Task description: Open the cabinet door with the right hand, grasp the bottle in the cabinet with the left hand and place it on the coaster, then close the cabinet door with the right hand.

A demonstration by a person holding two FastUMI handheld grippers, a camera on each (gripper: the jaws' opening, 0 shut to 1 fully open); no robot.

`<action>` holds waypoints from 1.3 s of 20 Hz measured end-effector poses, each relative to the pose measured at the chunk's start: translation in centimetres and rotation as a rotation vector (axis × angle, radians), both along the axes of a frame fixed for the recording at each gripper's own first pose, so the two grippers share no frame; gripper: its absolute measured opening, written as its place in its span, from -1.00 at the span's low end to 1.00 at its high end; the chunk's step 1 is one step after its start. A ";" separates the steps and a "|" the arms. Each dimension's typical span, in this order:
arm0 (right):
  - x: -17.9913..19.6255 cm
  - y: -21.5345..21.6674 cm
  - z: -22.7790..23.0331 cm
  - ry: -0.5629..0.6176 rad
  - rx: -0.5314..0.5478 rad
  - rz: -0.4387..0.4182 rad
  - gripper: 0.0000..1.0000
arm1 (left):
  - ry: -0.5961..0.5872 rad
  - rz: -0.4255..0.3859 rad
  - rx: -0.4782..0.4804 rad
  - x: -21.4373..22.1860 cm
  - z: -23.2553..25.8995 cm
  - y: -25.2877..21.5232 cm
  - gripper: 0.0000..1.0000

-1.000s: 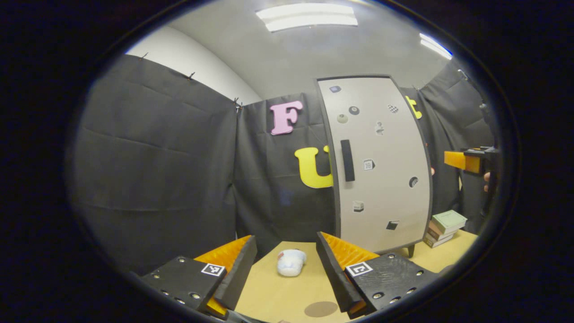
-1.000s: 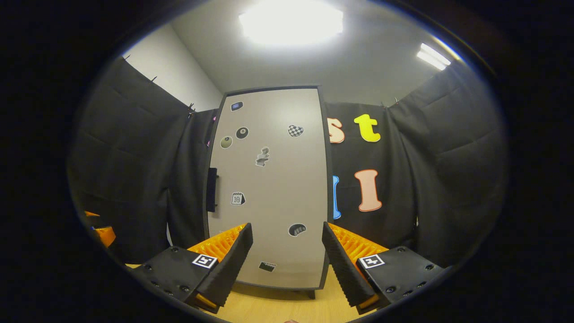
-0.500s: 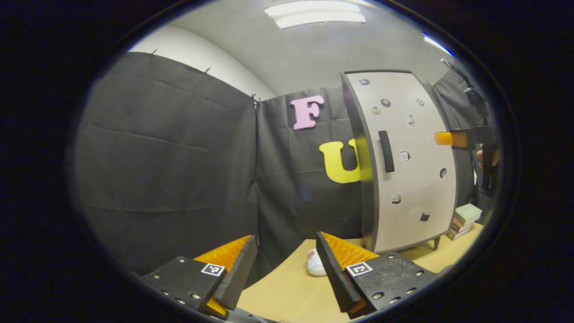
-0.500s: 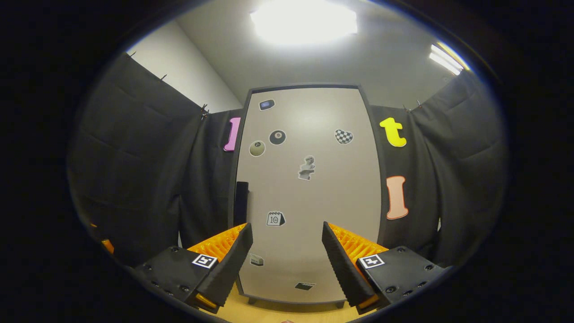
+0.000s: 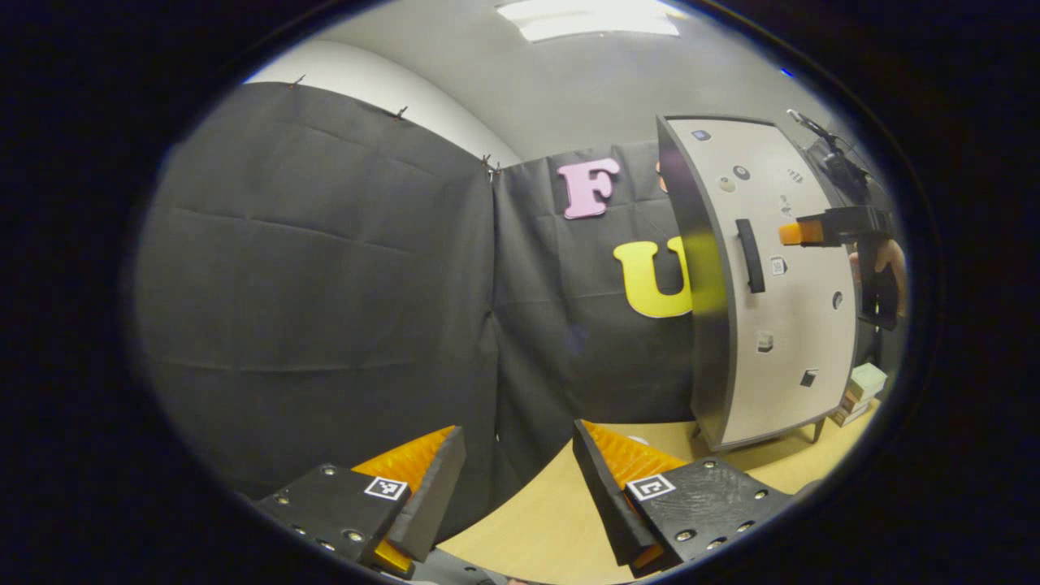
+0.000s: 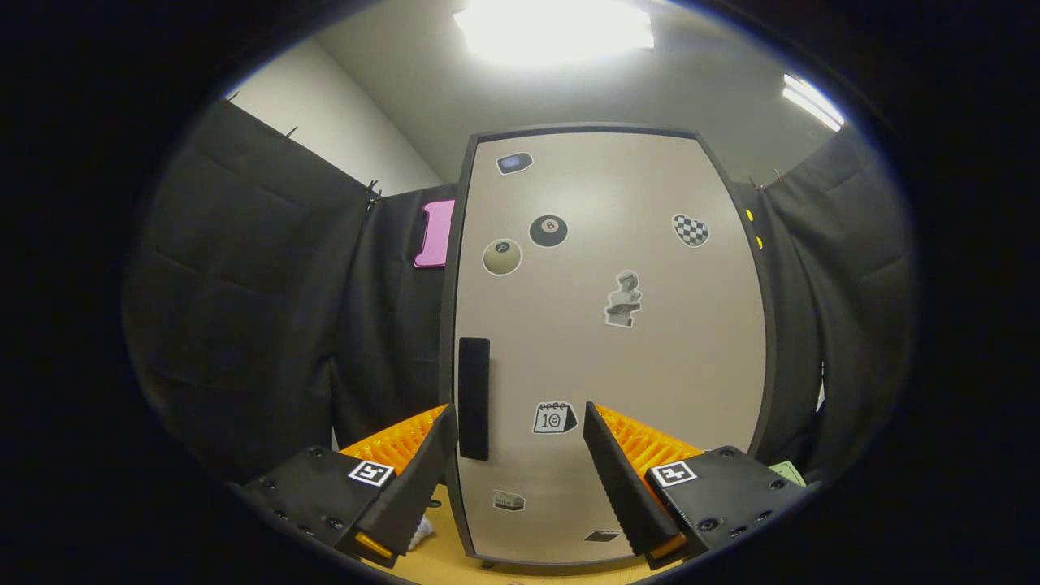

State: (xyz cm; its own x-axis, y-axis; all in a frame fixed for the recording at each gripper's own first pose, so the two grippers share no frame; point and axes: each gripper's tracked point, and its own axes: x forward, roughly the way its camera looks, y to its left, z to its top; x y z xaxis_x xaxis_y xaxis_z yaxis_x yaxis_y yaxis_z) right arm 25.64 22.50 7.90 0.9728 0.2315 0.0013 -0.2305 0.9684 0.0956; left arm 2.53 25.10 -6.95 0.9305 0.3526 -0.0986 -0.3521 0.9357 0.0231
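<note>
The cabinet door (image 6: 609,341) is seen shut, so the bottle cannot be seen. The handle (image 6: 474,398) sits by the door's left edge. The right gripper (image 6: 520,455), spread wide, should be lined up there. The left gripper (image 5: 516,479) is held open too.

Stacked books (image 5: 861,392) lie on the wooden table (image 5: 561,520).
</note>
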 end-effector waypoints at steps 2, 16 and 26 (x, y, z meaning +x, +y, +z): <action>1.1 1.0 -0.5 0.025 -0.003 -0.005 0.98 | 0.016 0.008 -0.015 0.5 -1.1 1.2 0.60; 6.4 7.1 -1.9 0.085 -0.026 0.015 0.94 | 0.039 0.026 -0.072 1.9 -4.7 5.1 0.64; 7.9 6.3 -1.9 0.168 0.042 -0.018 -0.24 | 0.010 -0.006 -0.074 2.5 -4.1 4.9 0.64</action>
